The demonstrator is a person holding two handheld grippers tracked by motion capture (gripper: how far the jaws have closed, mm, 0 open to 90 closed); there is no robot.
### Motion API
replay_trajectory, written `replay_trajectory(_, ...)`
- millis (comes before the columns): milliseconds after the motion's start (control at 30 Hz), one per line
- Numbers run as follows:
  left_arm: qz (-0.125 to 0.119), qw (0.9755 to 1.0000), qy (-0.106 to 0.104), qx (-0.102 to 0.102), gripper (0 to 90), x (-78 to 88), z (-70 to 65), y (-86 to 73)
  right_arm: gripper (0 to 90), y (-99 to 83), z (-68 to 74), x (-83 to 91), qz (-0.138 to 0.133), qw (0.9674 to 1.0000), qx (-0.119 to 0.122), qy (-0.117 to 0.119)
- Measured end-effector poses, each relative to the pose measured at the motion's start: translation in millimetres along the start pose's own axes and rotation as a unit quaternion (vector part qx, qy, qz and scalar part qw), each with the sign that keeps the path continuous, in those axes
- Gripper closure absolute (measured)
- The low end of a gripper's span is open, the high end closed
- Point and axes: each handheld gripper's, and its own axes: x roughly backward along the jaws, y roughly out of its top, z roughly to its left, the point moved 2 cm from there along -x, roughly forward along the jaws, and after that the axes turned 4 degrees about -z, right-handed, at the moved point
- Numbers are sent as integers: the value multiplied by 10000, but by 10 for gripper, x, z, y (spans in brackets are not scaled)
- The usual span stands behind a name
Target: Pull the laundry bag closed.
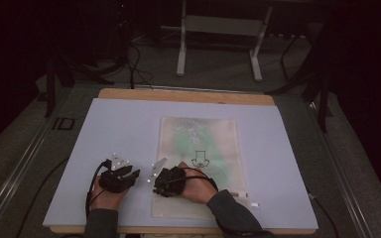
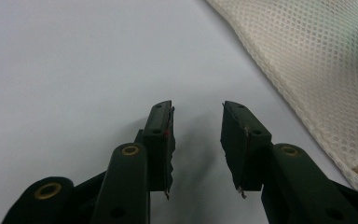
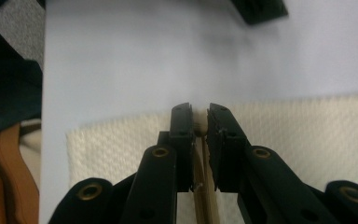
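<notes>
A mesh bag (image 1: 198, 163) lies flat on the pale mat (image 1: 119, 129), a little right of the mat's middle, its long side running from 6 to 12 o'clock in the high view. Green cloth and a small black outline drawing show through its weave.

The right gripper (image 1: 155, 179) sits at the bag's left edge, toward its 7 o'clock corner, pointing to 9 o'clock. In the right gripper view its jaws are pinched tight on a raised fold of the bag's (image 3: 307, 140) edge, with cream mesh squeezed between the pads (image 3: 182, 140).

The left gripper (image 1: 129, 174) rests on the bare mat just beside the bag, at 9 o'clock from the right gripper and close to it. In the left gripper view its jaws stand apart with nothing between them, above the mat (image 2: 74, 70); the bag (image 2: 317, 60) crosses the view's 2 o'clock corner, clear of the pads (image 2: 161, 140).
</notes>
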Motion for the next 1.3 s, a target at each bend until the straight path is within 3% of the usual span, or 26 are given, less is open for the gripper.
replay_trajectory(300,-18,9999,-149,-50,634,5,-43,7,801,-95,-61,-73,131,9993,-260,216)
replay_trajectory(600,-93,9994,-339,-36,643,50,-107,14,814,-92,-61,-117,245,9988,-270,317)
replay_trajectory(967,35,9980,-530,-328,885,35,-220,18,815,-117,-37,-116,153,9994,-199,224)
replay_trajectory(1300,47,9966,-702,-426,889,13,-336,37,815,-136,-25,-113,75,9997,-166,166)
